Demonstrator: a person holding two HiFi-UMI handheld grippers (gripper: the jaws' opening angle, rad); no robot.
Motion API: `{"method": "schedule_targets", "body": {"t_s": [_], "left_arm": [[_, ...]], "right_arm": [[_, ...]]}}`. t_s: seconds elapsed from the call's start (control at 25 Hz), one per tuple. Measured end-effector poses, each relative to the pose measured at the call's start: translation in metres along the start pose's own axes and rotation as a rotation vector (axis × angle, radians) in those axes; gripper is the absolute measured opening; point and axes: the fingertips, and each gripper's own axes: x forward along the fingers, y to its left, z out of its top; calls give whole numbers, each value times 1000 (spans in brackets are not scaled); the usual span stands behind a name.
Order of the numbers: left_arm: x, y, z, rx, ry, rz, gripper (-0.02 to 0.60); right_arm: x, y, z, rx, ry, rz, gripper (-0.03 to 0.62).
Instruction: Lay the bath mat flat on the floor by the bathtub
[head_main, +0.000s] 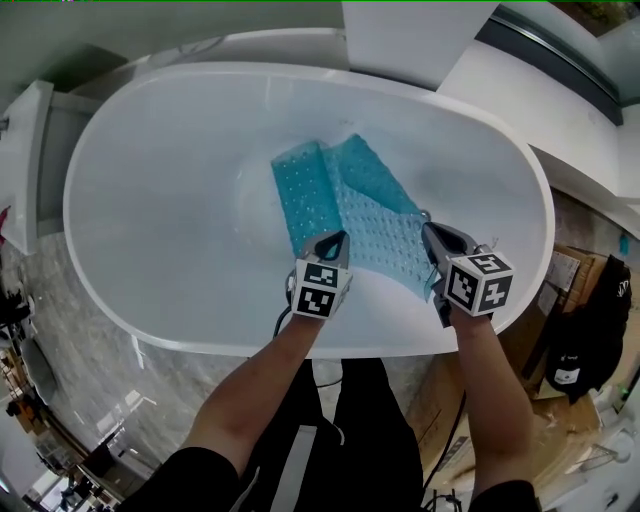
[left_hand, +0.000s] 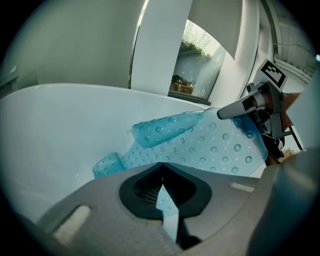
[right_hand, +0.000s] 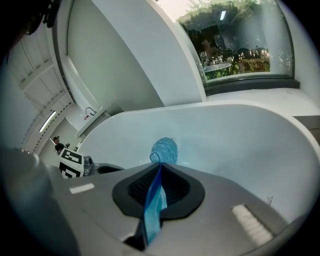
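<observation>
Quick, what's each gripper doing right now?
Left gripper: closed on the bath mat.
Right gripper: closed on the bath mat too.

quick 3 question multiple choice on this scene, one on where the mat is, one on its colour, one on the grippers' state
1. Where is the mat?
A. flat on the floor
B. inside the tub
C. on a shelf

2. What colour is the mat?
A. teal
B. red
C. black

3. How are the left gripper and right gripper?
A. both open and empty
B. both shut on the mat
C. only the left shut on it

Answers:
1 B: the head view shows it partly folded inside the white basin.
2 A: it is teal in every view.
3 B: each gripper view shows the mat's edge pinched between closed jaws.
</observation>
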Motion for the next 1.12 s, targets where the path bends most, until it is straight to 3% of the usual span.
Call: {"method": "schedule_targets", "body": {"t_s": [0.6,0.84,1.12], "left_arm": [[-48,2,28,-9,-22,14,3],[-46,7,15,-21,-14,21,3],[-27,10,-8,-47,12,23,3]], "right_arm": [[-31,63,28,15,-37,74,6],[-24,52,12,27,-13,58,6],[-3,5,-28,71,7,-6,6]]}}
